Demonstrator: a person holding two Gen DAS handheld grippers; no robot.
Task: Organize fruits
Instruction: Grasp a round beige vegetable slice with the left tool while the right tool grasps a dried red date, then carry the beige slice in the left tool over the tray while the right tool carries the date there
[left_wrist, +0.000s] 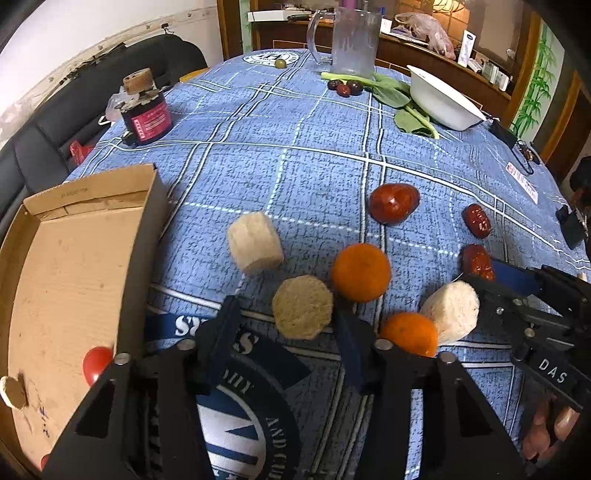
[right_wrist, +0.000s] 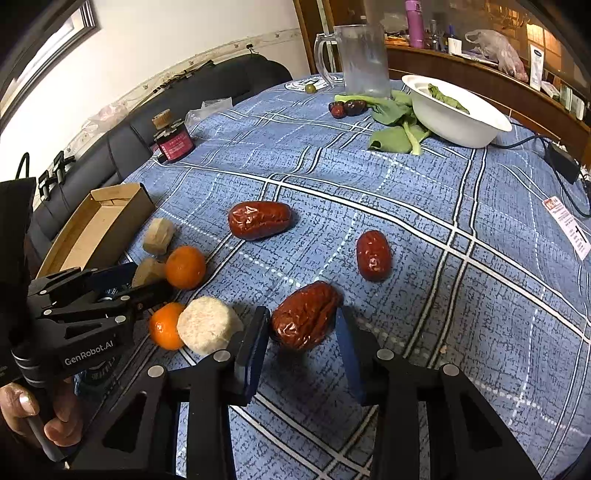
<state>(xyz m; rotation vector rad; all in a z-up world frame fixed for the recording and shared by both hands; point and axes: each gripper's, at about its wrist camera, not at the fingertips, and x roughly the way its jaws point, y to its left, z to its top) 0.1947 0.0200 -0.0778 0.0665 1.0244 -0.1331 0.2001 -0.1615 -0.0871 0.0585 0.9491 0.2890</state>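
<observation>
Left wrist view alone shows inside the cardboard box (left_wrist: 70, 280): a red fruit (left_wrist: 96, 363) and a pale chunk (left_wrist: 14, 392). Left gripper (left_wrist: 288, 332) jaws apart around a beige round piece (left_wrist: 303, 312); right gripper (right_wrist: 301, 339) jaws apart flanking a red date (right_wrist: 306, 319). Blue plaid tablecloth (right_wrist: 424, 206); black sofa (right_wrist: 207, 88) behind. White bowl (right_wrist: 458, 122) holds a green leaf (right_wrist: 445, 98).

left gripper (right_wrist: 122, 280) reads "genrobot.ai", right gripper (left_wrist: 480, 280) seemingly "das".

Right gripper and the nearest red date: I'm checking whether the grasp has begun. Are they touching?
Apart. The right wrist view shows the right gripper open, blue cloth visible between each finger and the date.
</observation>
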